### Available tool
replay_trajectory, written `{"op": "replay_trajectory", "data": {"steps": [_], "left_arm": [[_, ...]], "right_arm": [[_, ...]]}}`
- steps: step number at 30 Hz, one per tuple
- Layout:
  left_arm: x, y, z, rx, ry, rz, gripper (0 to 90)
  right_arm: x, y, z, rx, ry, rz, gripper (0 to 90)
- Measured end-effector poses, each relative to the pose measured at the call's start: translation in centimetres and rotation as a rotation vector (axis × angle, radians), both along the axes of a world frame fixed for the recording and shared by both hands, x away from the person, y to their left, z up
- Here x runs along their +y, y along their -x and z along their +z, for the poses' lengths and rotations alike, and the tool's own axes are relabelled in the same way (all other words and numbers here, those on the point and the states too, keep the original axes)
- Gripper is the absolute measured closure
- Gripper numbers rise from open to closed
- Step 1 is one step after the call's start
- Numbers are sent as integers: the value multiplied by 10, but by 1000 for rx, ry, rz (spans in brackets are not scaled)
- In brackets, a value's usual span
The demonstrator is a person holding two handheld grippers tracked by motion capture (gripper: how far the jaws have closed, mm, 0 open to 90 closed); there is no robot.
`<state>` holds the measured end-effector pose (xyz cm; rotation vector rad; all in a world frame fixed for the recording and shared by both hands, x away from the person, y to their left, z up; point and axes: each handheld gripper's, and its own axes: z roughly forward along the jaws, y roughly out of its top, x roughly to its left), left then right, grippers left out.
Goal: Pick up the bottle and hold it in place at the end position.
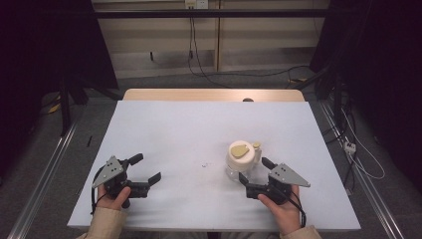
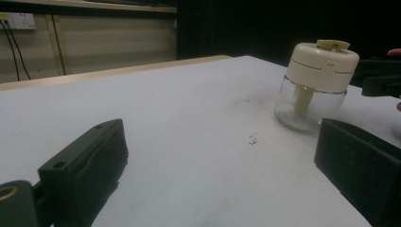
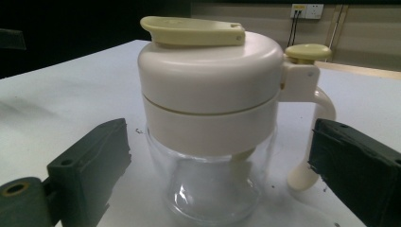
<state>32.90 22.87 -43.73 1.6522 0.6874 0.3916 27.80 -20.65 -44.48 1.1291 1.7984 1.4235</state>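
We see a glass jar (image 1: 243, 160) with a cream dispenser lid and side handle standing upright right of the middle of the white table (image 1: 169, 134). Our right gripper (image 1: 254, 169) sits just before it, jaws spread wide to either side of the jar without touching it. Our left gripper (image 1: 148, 167) rests well apart at the near left, jaws likewise spread on nothing. A small dark speck (image 1: 204, 164) lies between them. No writing is readable on the jar.
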Motion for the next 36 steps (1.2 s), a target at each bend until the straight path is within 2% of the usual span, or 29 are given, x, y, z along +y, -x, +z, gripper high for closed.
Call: {"op": "replay_trajectory", "data": {"steps": [3,6,12,25,36], "left_arm": [[0,0,0,-2,-2,-2,30],[0,0,0,-2,3,3,30],[0,0,0,-1,1,-2,30],[0,-1,0,0,0,-6,30],[0,-1,0,0,-2,-8,30]], "right_arm": [[4,-2,0,3,6,-9,50],[6,-5,0,19,-12,-16,49],[9,-9,-1,33,-17,-28,55],[16,-18,-3,36,-4,-37,56],[20,-28,-3,53,-26,-42,45]]}}
